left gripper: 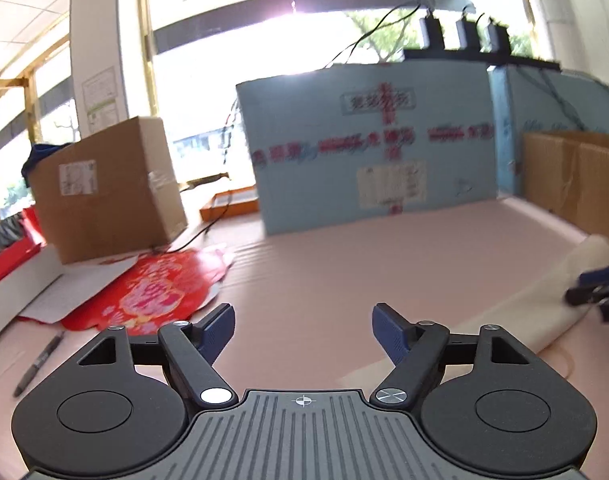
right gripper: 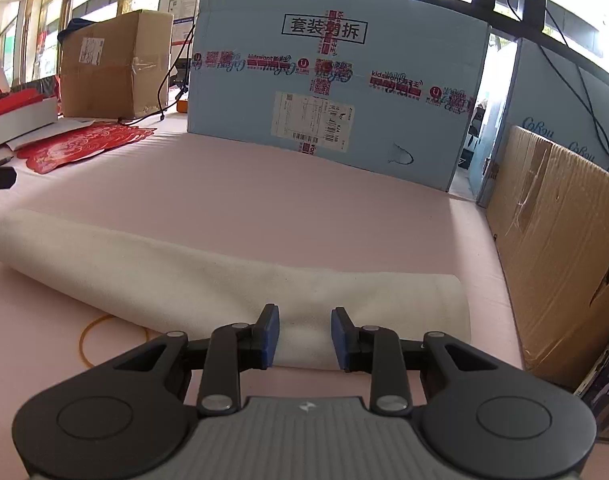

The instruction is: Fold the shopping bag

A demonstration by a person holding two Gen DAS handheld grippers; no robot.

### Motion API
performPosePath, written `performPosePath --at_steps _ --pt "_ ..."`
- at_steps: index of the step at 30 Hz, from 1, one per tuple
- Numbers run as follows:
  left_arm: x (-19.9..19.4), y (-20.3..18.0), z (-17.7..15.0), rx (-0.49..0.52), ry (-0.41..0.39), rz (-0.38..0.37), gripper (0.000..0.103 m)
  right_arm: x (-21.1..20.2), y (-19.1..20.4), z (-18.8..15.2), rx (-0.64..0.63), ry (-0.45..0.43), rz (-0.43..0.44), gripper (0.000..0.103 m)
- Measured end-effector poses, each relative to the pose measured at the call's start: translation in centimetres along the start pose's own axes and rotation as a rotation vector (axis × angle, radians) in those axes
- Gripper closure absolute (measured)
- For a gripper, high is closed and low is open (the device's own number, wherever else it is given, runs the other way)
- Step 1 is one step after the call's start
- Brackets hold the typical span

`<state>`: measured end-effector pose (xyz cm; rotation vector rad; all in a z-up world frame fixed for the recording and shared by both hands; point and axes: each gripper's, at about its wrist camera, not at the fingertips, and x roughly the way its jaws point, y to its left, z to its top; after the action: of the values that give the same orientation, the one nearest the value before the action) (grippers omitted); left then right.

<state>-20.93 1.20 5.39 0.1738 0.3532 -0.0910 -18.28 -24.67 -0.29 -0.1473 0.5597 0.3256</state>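
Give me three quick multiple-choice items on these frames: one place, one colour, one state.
1. Where is the rubber band?
A. on the brown box
B. on the pink mat beside the rolled bag
C. in the left gripper

2. What colour is the big box behind the mat?
A. light blue
B. green
C. black

3. How is the left gripper?
A. shut on the bag
B. shut on a pen
C. open, nothing between its fingers

Key: B, it lies by the rolled bag; A, its face is pale blue; C, bare mat shows in the gap.
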Motion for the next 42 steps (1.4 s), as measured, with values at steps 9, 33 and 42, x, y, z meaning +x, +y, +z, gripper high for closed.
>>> performPosePath --at_steps 9,33,42 --pt "5.1 -7.1 0.1 -0.075 0.112 -0.352 0.045 0.4 -1.0 0.2 0.055 0.002 0.041 0.071" --pt "7.9 -9.2 -1.8 -0.024 0.228 -0.258 0.039 -2.9 -6.4 -1.8 0.494 0.059 0.235 0.041" --pt "7.8 -9.1 -1.8 -0.026 0.221 -0.264 0.037 -0.7 -6.3 -1.7 0.578 0.019 0.308 0.022"
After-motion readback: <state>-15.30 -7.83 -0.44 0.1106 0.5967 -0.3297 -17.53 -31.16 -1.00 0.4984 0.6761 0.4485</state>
